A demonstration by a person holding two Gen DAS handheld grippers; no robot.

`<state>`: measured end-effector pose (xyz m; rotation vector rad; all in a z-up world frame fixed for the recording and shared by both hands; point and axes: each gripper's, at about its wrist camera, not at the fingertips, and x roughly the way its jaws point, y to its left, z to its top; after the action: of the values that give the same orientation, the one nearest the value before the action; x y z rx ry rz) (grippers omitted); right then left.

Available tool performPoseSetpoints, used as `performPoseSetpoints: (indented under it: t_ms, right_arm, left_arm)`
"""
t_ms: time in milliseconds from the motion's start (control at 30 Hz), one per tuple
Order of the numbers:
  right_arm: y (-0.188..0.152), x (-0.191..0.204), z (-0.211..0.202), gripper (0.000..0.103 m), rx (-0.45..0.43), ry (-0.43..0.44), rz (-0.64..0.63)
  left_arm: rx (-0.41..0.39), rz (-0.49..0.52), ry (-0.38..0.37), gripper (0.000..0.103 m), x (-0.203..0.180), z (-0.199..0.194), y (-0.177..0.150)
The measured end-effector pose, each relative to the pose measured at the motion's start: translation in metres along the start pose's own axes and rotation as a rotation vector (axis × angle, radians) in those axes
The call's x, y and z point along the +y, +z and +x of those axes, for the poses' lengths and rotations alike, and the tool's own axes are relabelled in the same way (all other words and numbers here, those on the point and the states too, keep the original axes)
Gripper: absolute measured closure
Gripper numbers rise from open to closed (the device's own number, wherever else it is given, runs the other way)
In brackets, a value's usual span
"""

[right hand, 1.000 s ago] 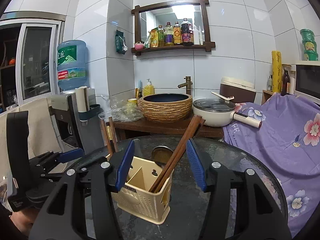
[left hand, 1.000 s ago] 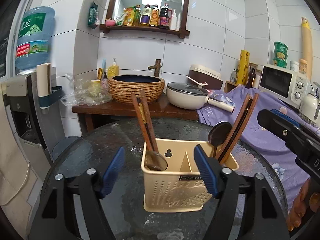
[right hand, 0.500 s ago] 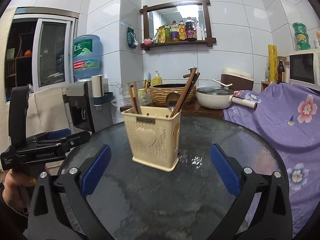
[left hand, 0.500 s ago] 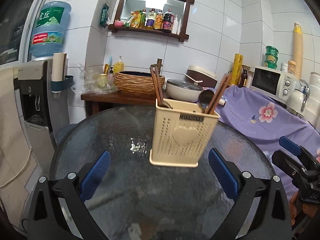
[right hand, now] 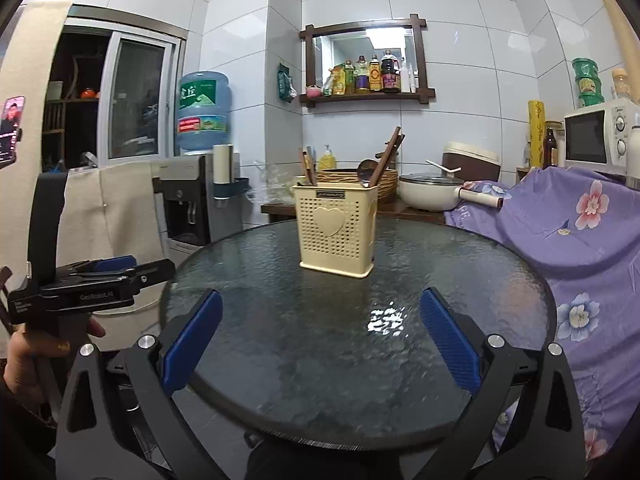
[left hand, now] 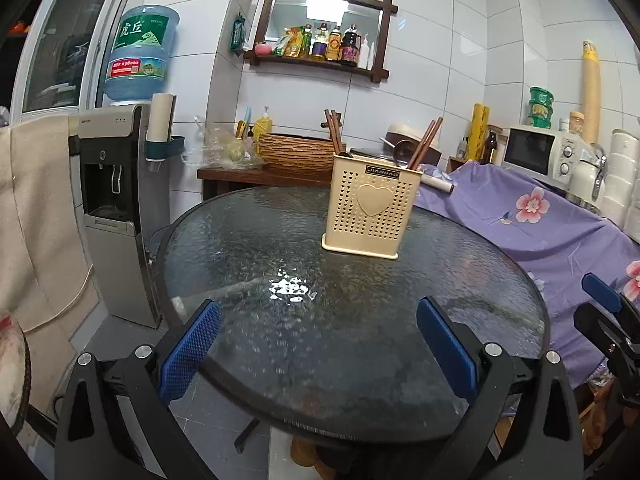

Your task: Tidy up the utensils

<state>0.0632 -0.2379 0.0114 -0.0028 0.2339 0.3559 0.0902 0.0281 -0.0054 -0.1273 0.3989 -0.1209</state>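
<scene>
— While my left gripper (left hand: 318, 346) hangs low in the frame with its blue pads (left hand: 190, 354) spread wide and nothing between them, where is the utensil holder (left hand: 372, 204)?

— Upper centre of my left view, upright on the round glass table (left hand: 280, 320), well apart from my fingers. Chopsticks (left hand: 424, 144) and a spoon (left hand: 402, 150) stick out of its top.

— And my right gripper (right hand: 320, 338)?

— Just as wide and bare. The holder sits centre frame there, a second pair of chopsticks at its left end.

— What does one view give that the other lacks?

— My right view catches my left gripper from the side at the left edge, my hand (right hand: 32, 354) round its handle, and a phone (right hand: 10, 132) at the upper left edge. My left view shows only the blue tip of my right gripper at the lower right, plus stacked white bowls (left hand: 624, 184) at the right edge.

— Any writing?

— "JIANHAO" on the holder's black plate (left hand: 382, 171) in my left view; in my right it is too small to read. "GenRobot.AI" on the left gripper's body (right hand: 96, 297). The water jug (left hand: 140, 50) carries "虎丘".
</scene>
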Motion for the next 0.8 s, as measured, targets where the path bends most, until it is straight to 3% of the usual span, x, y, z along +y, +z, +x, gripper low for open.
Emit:
performPoseSetpoints:
  t_ms: [333, 800]
  right_arm:
    - [-0.009, 0.009, -0.045, 0.006, -0.025, 0.013, 0.009]
    - [-0.008, 0.006, -0.05, 0.006, -0.038, 0.006, 0.031]
  left_arm:
    - [-0.053, 0.074, -0.062, 0.006, -0.011, -0.051, -0.011]
    - [-0.058, 0.055, -0.058, 0.006, -0.008, -0.062, -0.016]
